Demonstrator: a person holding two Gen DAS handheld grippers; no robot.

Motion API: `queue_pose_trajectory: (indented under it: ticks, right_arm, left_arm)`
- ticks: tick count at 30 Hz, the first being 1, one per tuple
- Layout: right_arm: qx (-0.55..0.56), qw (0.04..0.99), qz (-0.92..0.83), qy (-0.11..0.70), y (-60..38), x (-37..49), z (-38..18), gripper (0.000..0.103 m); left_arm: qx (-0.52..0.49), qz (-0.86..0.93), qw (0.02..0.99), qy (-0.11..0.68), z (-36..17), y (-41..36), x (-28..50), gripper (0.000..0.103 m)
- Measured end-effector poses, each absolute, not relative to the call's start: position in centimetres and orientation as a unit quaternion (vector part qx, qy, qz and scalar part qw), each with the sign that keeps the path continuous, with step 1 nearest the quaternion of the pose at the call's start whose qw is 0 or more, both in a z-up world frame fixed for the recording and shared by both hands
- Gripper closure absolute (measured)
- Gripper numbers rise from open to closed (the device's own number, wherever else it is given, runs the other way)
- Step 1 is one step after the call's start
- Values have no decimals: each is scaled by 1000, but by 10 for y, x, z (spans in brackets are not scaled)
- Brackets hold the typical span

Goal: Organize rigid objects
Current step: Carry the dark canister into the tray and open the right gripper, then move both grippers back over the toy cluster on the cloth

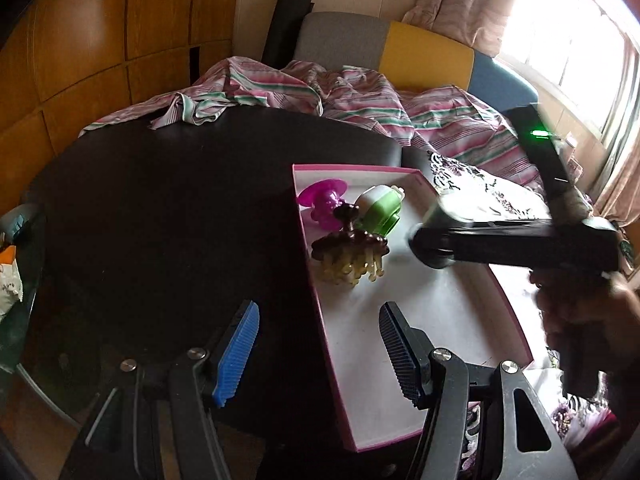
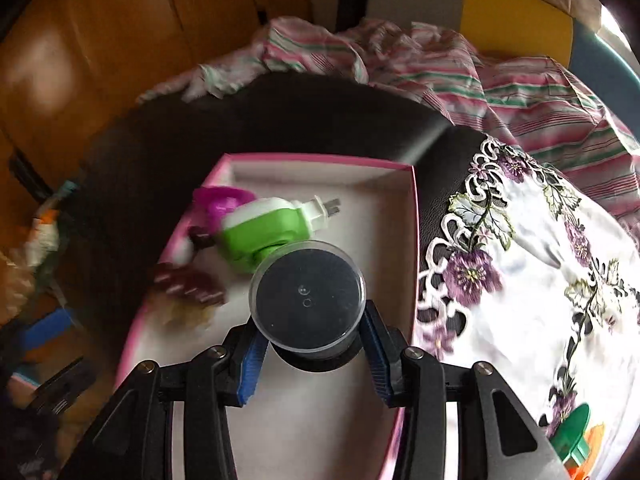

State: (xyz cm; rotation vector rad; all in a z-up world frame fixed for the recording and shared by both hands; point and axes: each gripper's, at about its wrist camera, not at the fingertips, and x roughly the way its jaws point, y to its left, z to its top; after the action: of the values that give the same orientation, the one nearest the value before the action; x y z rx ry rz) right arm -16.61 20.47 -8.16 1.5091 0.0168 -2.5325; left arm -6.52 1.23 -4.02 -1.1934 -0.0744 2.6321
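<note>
A pink-edged white box (image 1: pixel 432 312) (image 2: pixel 384 216) lies on the dark round table (image 1: pixel 160 216). In it are a magenta plastic piece (image 1: pixel 325 200) (image 2: pixel 218 200), a green-and-white plug-in device (image 1: pixel 380 206) (image 2: pixel 260 232) and a brown scalp massager (image 1: pixel 352 250) (image 2: pixel 188 284). My right gripper (image 2: pixel 310 350) is shut on a clear round container with a dark inside (image 2: pixel 307 294) and holds it above the box; it shows blurred in the left wrist view (image 1: pixel 436 236). My left gripper (image 1: pixel 318 354) is open and empty, straddling the box's left wall.
A white cloth with purple embroidered flowers (image 2: pixel 532 276) lies right of the box, with a green and orange object (image 2: pixel 576 440) on it. Striped bedding (image 1: pixel 340 96) is piled behind the table. Bags (image 1: pixel 8 280) sit at the far left.
</note>
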Motion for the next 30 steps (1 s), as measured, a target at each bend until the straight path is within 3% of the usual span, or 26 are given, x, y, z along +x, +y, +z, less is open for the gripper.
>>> queue_pose_trajectory:
  ticks: [7, 12, 30]
  right_arm:
    - [515, 68, -854, -24, 214, -186, -99, 57]
    - [496, 81, -863, -54, 228, -172, -88, 43]
    - [447, 32, -887, -110, 322, -84, -45, 43]
  left_arm:
    - [-414, 901, 126, -26, -44, 11, -67, 39]
    - [-413, 902, 126, -23, -43, 13, -67, 37]
    - [-391, 907, 156, 17, -23, 46, -55, 36]
